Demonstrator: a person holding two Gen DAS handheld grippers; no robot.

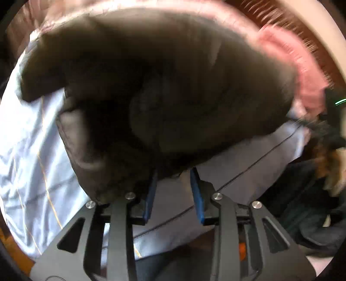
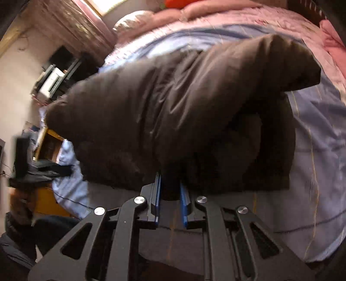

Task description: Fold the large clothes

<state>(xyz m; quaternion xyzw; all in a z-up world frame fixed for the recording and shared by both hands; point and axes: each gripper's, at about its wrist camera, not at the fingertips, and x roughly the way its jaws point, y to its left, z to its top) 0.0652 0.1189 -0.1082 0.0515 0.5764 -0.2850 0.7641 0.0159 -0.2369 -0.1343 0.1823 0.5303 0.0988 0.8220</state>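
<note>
My left gripper clamped on dark puffy jacket, fabric bunched between blue pads. My right gripper clamped on same jacket. Jacket held up over bed, above pale blue sheet; pink quilt beyond.

Blue-sheeted bed, pink quilt, cluttered shelf.
</note>
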